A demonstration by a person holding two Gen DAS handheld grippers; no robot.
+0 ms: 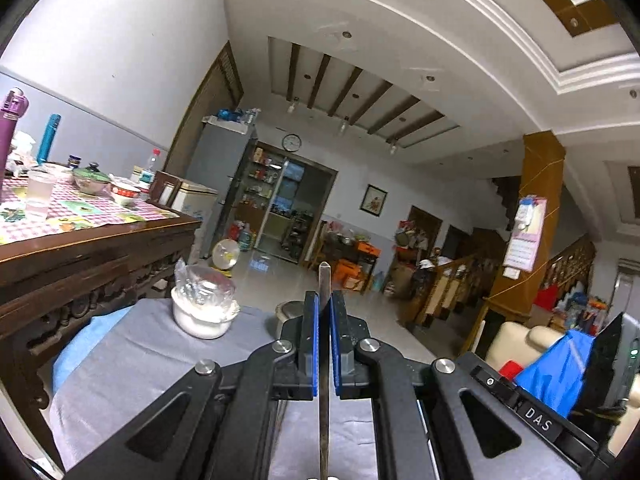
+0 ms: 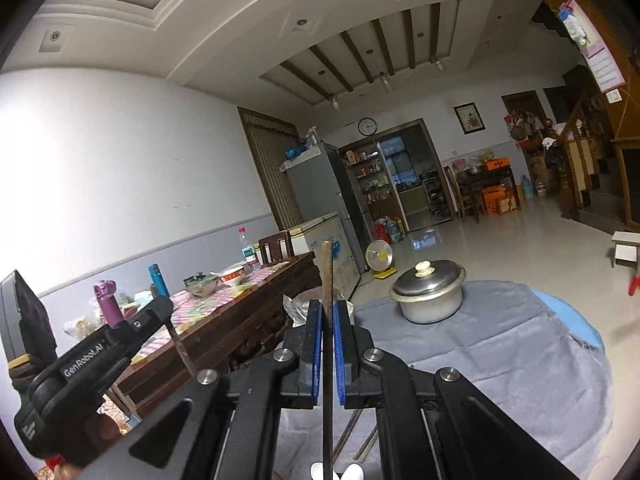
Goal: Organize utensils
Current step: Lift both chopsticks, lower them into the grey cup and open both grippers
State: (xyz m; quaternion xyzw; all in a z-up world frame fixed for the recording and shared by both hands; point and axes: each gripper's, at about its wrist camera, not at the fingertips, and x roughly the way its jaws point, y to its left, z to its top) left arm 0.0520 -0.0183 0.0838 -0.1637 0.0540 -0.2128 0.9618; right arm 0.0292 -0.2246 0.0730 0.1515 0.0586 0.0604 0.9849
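Left hand-held gripper (image 1: 324, 312) clamping chopstick (image 1: 324, 280); right hand-held gripper (image 2: 328, 316) likewise, chopstick (image 2: 327, 272)

I saw a dim, evenly lit room; the small recessed ceiling lights (image 1: 346, 35) gave little glare. The white wall (image 2: 100, 152) bloomed bright in the right view. Fisheye bending curved the ceiling lines, black vignetting cut the corners, and distant shelves looked soft.
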